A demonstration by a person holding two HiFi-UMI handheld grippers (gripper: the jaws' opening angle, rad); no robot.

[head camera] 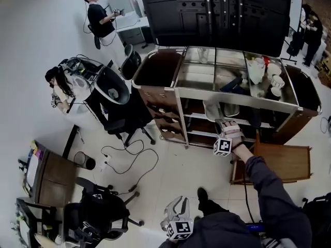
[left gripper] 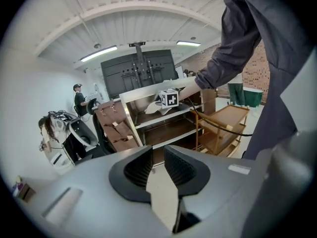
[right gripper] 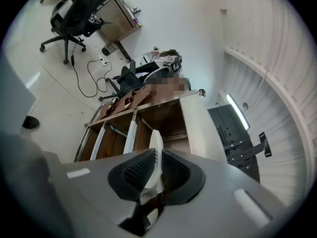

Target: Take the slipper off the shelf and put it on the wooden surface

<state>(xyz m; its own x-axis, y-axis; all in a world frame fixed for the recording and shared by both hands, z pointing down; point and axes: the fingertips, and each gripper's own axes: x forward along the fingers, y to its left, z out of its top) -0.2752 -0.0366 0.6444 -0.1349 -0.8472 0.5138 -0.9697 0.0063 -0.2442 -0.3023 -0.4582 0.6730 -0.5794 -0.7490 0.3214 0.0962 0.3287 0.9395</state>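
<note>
Clamped edge-on in the right claw (right gripper: 157,156): a white slipper (right gripper: 155,139), pads pressed on both of its sides, toe pointing into the middle shelf (head camera: 199,117) of the steel cart (head camera: 155,89); cannot tell whether resting on it or lifted. Just right of the cart, a low wooden surface (head camera: 282,161), apart from the slipper. Down near the body, the left claw (left gripper: 157,155), slightly parted, gripping nothing.

Slipper (right gripper: 155,139) in right hand-held gripper (right gripper: 156,158), at shelf (head camera: 207,94); wooden surface (head camera: 283,161) right of shelf.
</note>
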